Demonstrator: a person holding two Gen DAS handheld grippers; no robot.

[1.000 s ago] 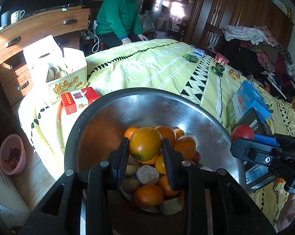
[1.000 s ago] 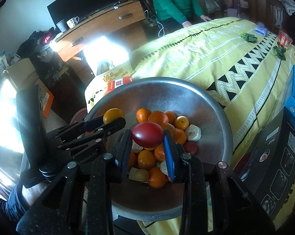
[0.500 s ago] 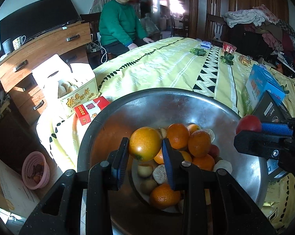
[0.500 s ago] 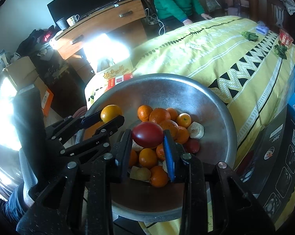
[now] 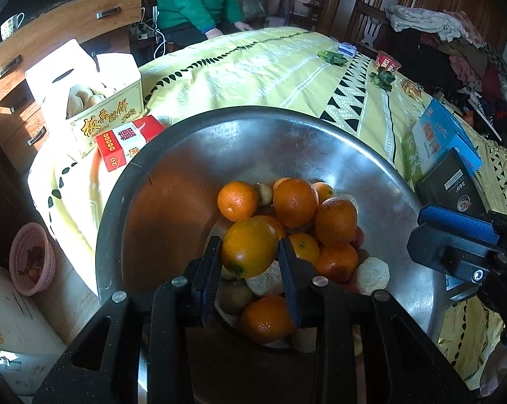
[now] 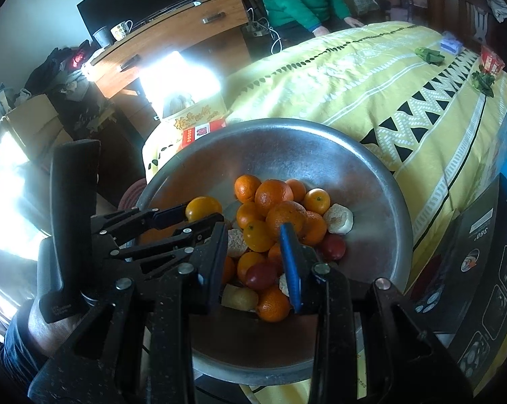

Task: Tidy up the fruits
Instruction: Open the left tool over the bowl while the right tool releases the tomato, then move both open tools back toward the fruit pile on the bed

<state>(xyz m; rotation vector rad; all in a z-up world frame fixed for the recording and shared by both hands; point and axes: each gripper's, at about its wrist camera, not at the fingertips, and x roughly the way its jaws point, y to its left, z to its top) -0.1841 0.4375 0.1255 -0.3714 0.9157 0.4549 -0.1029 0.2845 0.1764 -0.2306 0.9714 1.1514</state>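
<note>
orange [image 5: 250,247] clamped between left gripper [image 5: 250,266] jaws, above bowl [image 5: 186,181].

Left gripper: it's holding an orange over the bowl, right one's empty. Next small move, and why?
Probably lower the left gripper slightly and open it. Its fingers clamp the orange just above the fruit pile in the metal bowl, so a short drop lands it there. The right gripper is open with nothing between its fingers, and a red fruit lies in the pile beneath it.
</note>
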